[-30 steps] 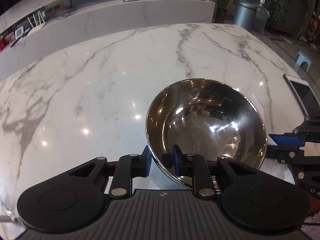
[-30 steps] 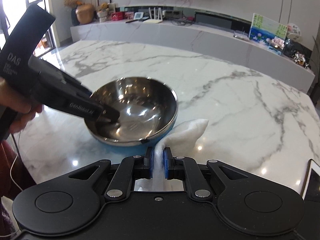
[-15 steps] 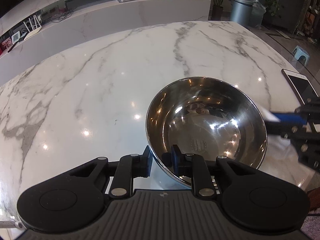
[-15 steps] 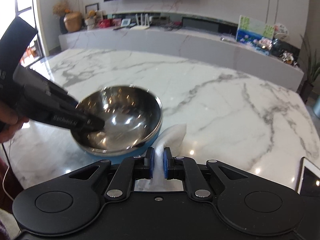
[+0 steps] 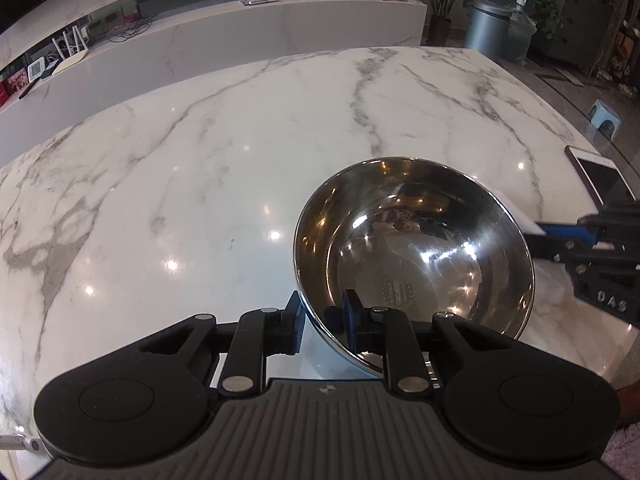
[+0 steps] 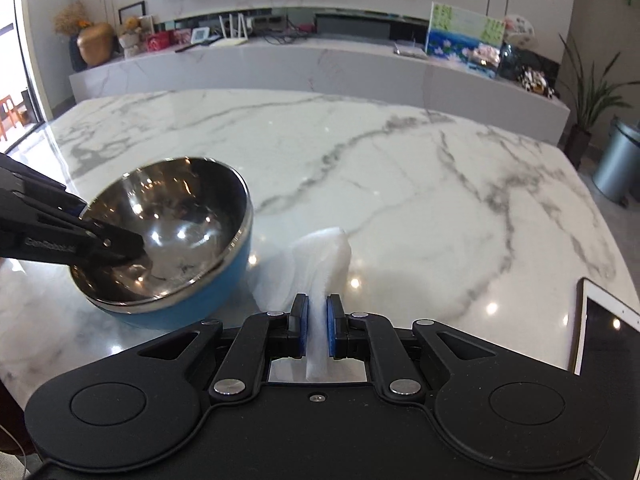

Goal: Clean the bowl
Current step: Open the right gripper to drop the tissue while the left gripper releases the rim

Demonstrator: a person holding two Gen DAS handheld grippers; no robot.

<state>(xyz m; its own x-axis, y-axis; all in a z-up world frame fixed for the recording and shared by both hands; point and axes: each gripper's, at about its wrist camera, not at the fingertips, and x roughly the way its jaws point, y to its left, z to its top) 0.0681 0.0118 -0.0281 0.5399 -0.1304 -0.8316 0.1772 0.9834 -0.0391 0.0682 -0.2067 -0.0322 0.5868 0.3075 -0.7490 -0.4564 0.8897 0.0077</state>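
A steel bowl (image 5: 412,256) with a blue outer shell (image 6: 168,240) is tilted on the marble table, its opening turned toward the right gripper. My left gripper (image 5: 324,322) is shut on the bowl's near rim, one pad inside and one outside; in the right wrist view this left gripper (image 6: 108,232) reaches in from the left. My right gripper (image 6: 318,320) is shut on a white tissue (image 6: 320,256) that stands up just right of the bowl. In the left wrist view the right gripper (image 5: 540,240) sits beside the bowl's right rim.
A white phone (image 6: 600,332) lies near the table's right edge (image 5: 600,176). The marble table (image 5: 200,184) stretches far and left of the bowl. Behind it runs a long low counter (image 6: 320,68) with clutter. A grey bin (image 6: 618,160) stands on the floor at right.
The bowl has tipped up further, showing its blue side, and sits further left in the right wrist view. The right gripper with the tissue has risen beside the rim.
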